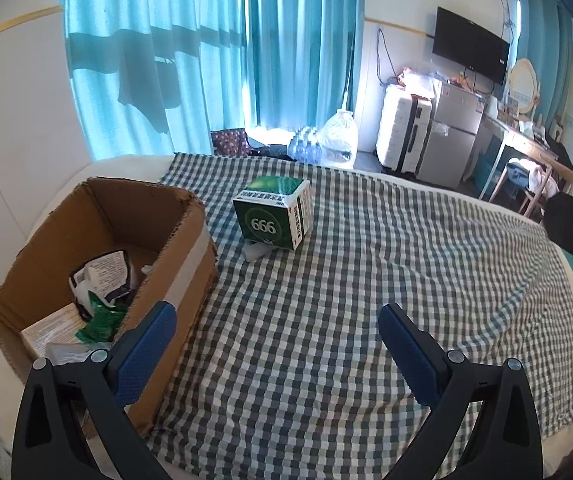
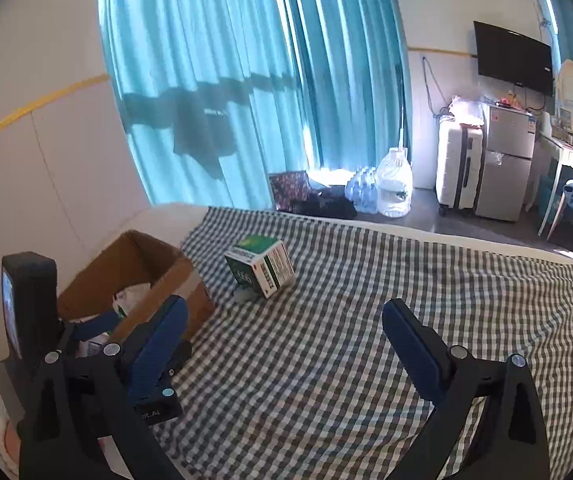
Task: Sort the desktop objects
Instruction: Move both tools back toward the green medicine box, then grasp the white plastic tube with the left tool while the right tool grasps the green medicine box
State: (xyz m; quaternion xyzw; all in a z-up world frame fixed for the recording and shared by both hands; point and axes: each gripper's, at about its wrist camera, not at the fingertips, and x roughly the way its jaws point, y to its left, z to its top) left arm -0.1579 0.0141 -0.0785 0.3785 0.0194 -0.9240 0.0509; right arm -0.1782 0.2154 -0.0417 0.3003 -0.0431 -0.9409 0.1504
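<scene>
Several packets (image 1: 100, 280) lie inside the cardboard box (image 1: 182, 280); both hand-held grippers, left (image 1: 276, 316) and right (image 2: 284, 320), gape empty.

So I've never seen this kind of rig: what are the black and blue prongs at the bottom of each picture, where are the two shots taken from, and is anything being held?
The prongs are two-finger grippers that a person holds, one in each hand; no robot arm is involved. Each carries a wide-angle camera looking along its fingers. One picture comes from the left gripper, the other from the right gripper. Both stand open and hold nothing. On the checked cloth sits a green box with something small and pale tucked under it. Beside it, a cardboard box already holds packets and papers. The right view also catches the left gripper beside the cardboard box.
</scene>
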